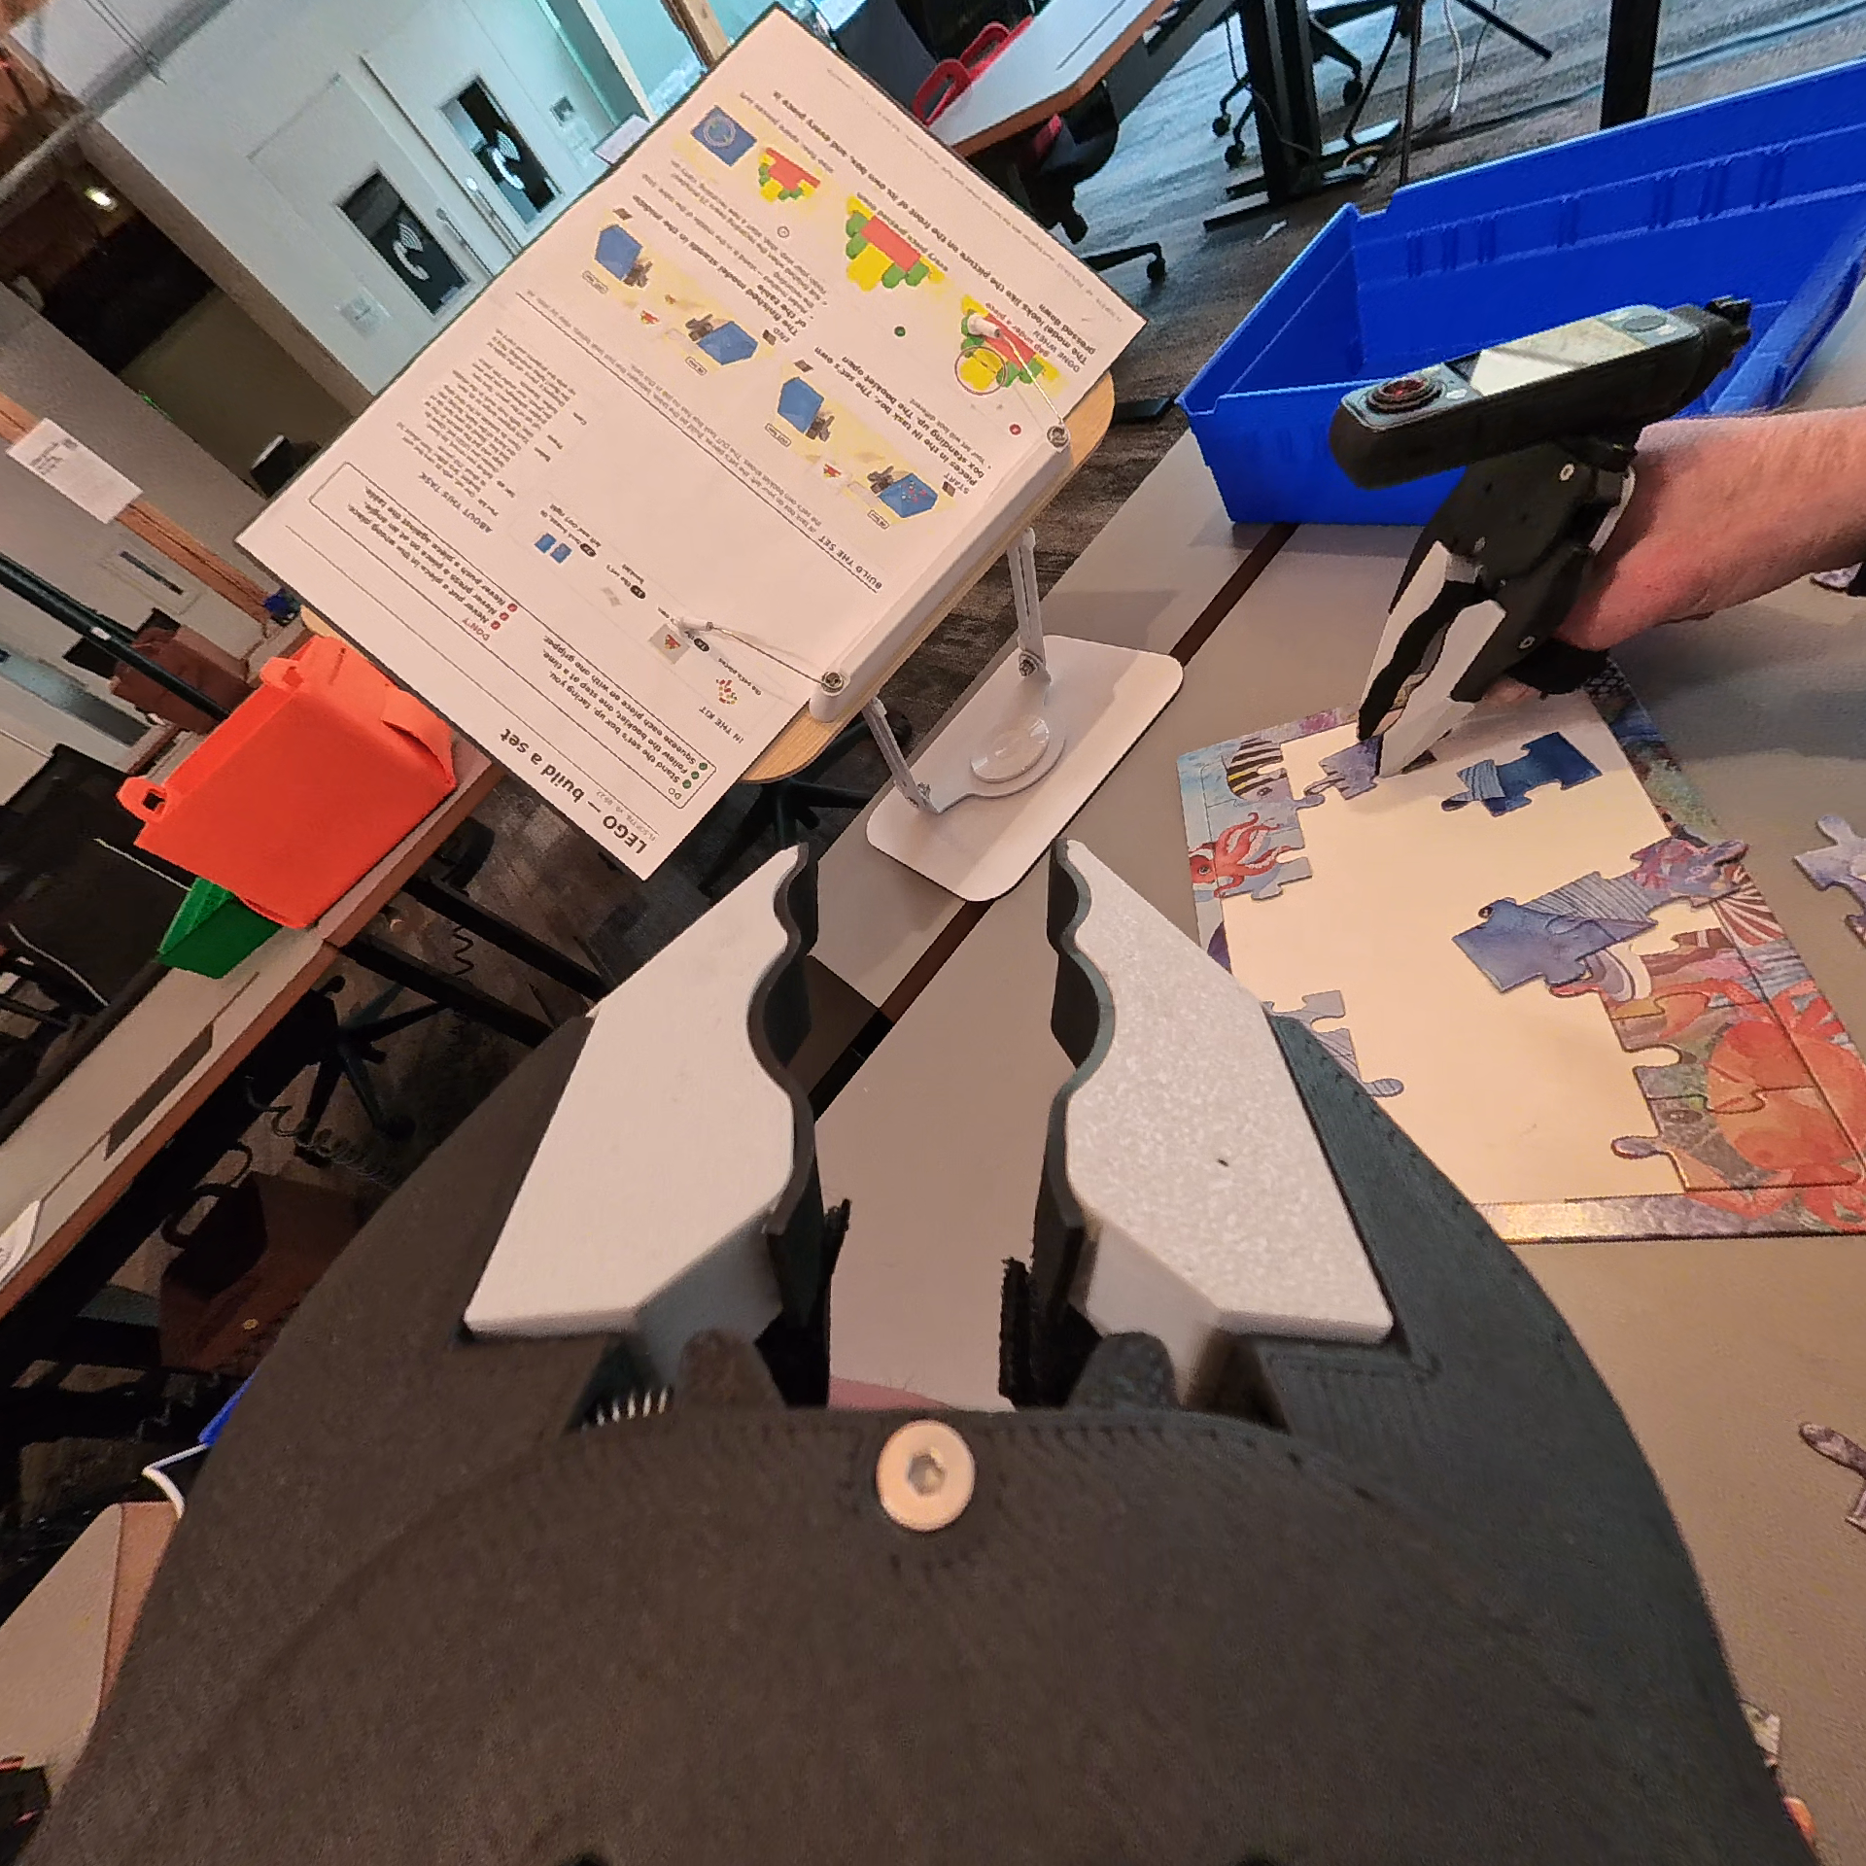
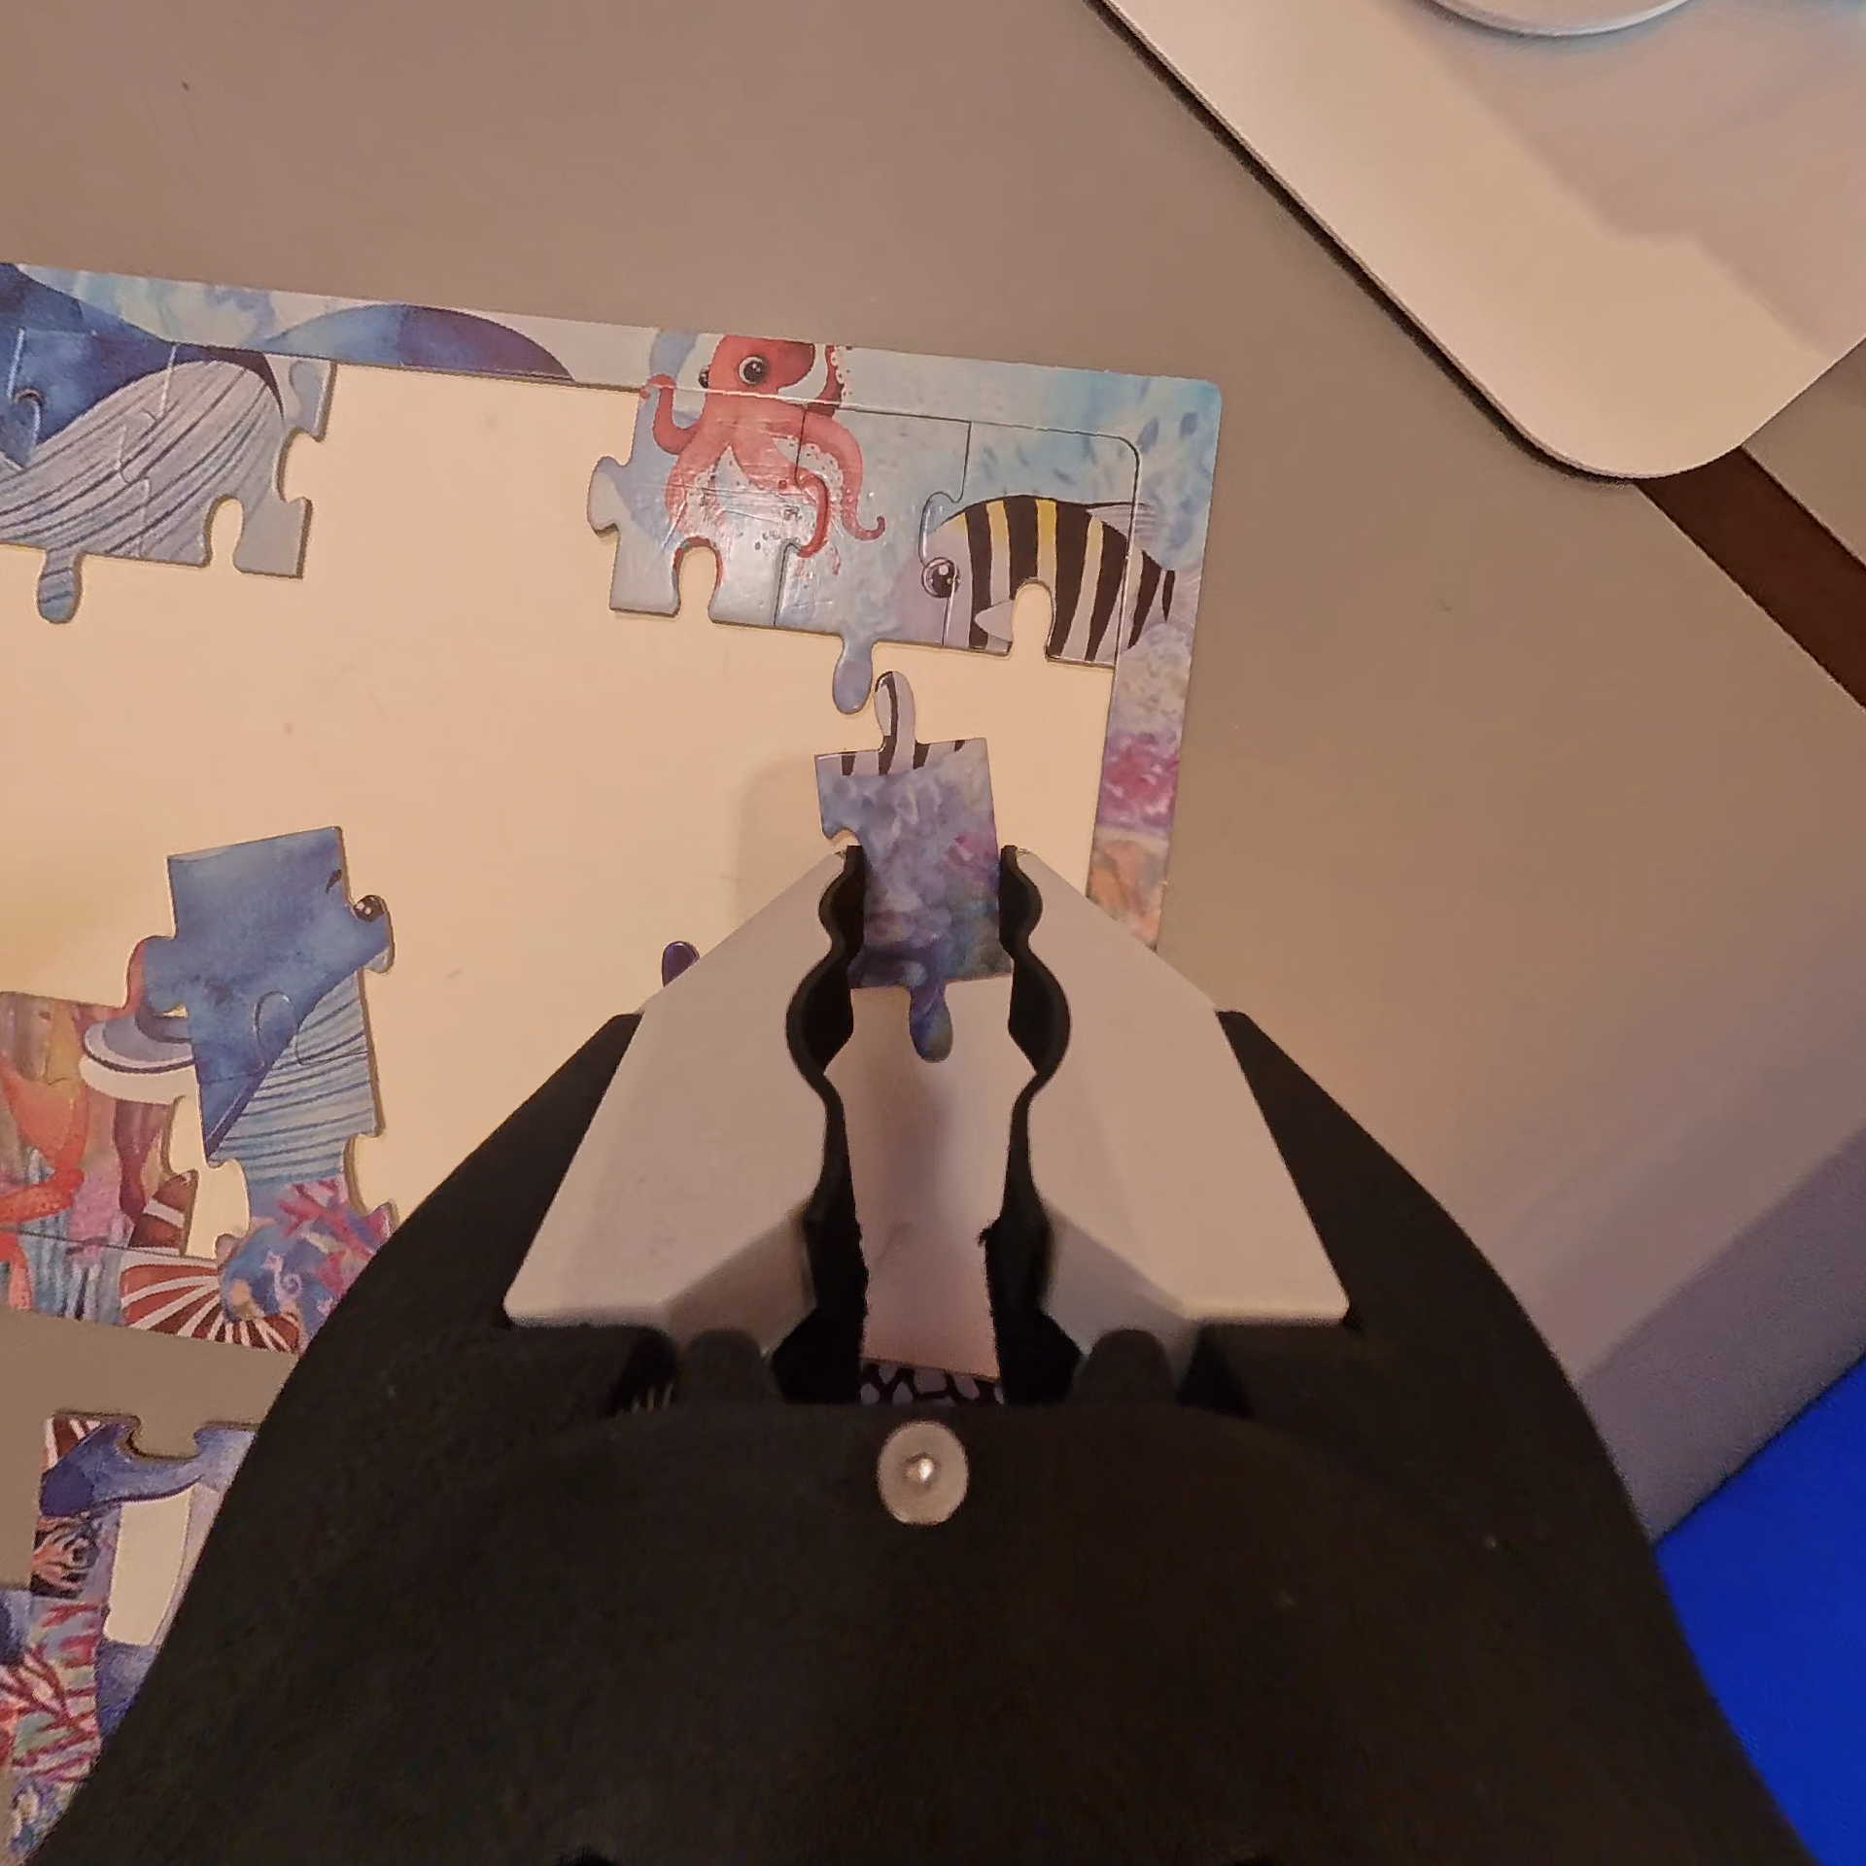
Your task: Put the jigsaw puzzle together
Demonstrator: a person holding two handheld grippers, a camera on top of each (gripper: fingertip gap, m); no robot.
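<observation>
While right gripper (image 2: 931, 858) clamps purple puzzle piece (image 2: 914, 818), left gripper (image 1: 929, 878) hangs open, empty.
Obstructions: striped-fish piece (image 2: 1050, 565) just ahead; tray border (image 2: 1151, 727) adj. right.

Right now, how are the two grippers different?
The right gripper pinches a purple puzzle piece between its fingers; the left gripper holds nothing, with an open gap. The right gripper points down onto the puzzle tray, just below the striped fish; the left gripper hangs beside the tray, over the grey table. Both have pale fingers with wavy black pads.
</observation>
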